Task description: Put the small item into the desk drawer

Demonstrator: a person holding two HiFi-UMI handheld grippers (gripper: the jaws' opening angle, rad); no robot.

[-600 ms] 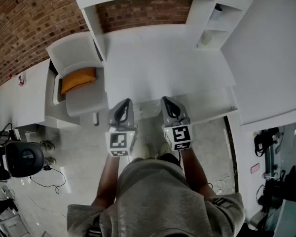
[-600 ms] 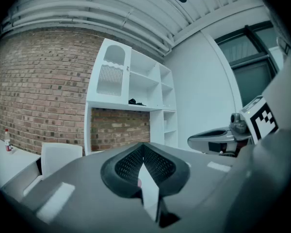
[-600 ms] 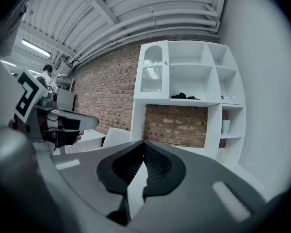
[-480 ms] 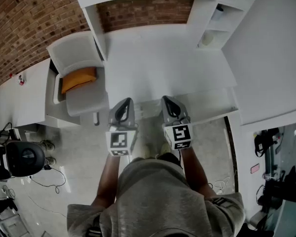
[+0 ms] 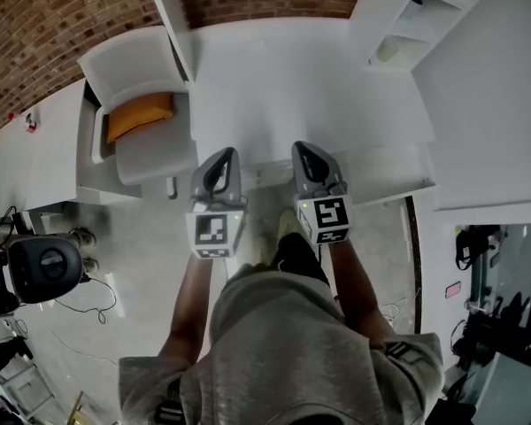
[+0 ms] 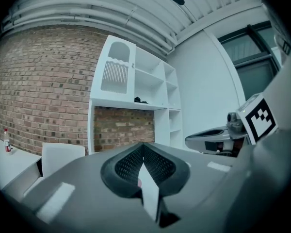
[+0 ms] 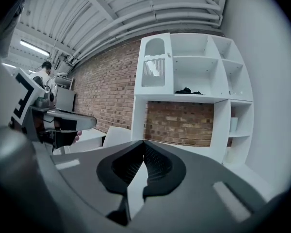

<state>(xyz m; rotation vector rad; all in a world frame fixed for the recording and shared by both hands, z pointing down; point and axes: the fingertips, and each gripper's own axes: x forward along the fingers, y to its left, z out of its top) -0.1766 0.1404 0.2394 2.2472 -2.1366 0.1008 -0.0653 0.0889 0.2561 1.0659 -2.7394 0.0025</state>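
Hovering before white desk, left tool and right tool both clenched, orange cushion seen only overhead

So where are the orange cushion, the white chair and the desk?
orange cushion (image 5: 140, 117): head view, middle of its top.
white chair (image 5: 124, 60): head view, pale panel just beyond the cushion.
desk (image 5: 292, 87): head view, bare middle of its top.

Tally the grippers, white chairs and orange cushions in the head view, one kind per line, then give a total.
grippers: 2 (left gripper, right gripper)
white chair: 1
orange cushion: 1
total: 4
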